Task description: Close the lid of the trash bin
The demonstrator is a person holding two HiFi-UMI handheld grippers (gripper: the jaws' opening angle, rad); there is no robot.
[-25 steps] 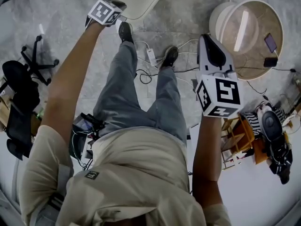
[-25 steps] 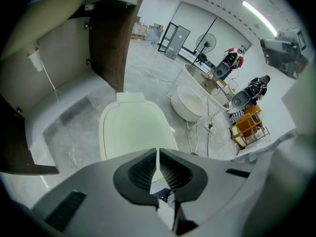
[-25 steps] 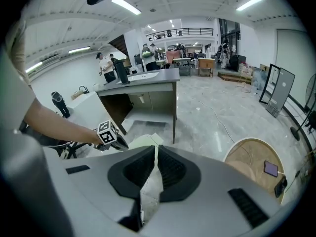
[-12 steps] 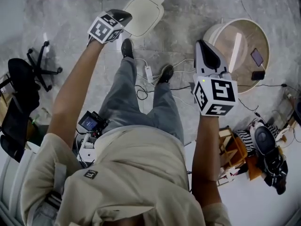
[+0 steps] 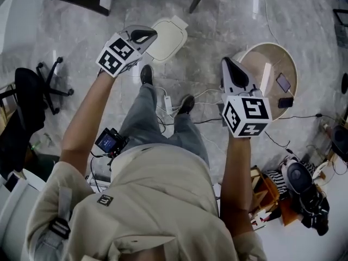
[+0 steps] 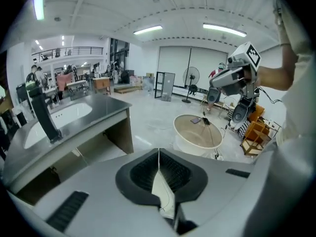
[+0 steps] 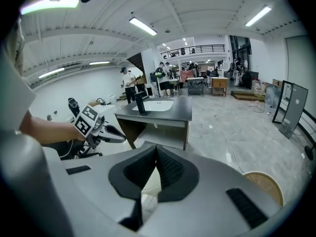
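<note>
Seen from above in the head view, the trash bin (image 5: 166, 38) stands on the grey floor ahead of the person's feet, its cream lid facing up with a small tab at the far right corner. My left gripper (image 5: 150, 35) is held over the bin's left edge; whether it touches the lid I cannot tell. The left gripper view shows the left gripper (image 6: 159, 154) shut, with nothing gripped. My right gripper (image 5: 225, 63) hangs off to the right, between the bin and a round table, and the right gripper (image 7: 156, 149) is shut and empty too.
A round beige table (image 5: 251, 54) with phones and cables stands right of the bin. A power strip (image 5: 167, 104) and cords lie between the feet. A black office chair (image 5: 31, 91) is at left, a sink counter (image 6: 84, 113) beyond, and orange stools and bags (image 5: 296, 192) at lower right.
The head view has swung forward, so the bin, feet and table sit lower in the frame and a desk shows at the top. Both grippers stay shut and keep their places by the bin.
</note>
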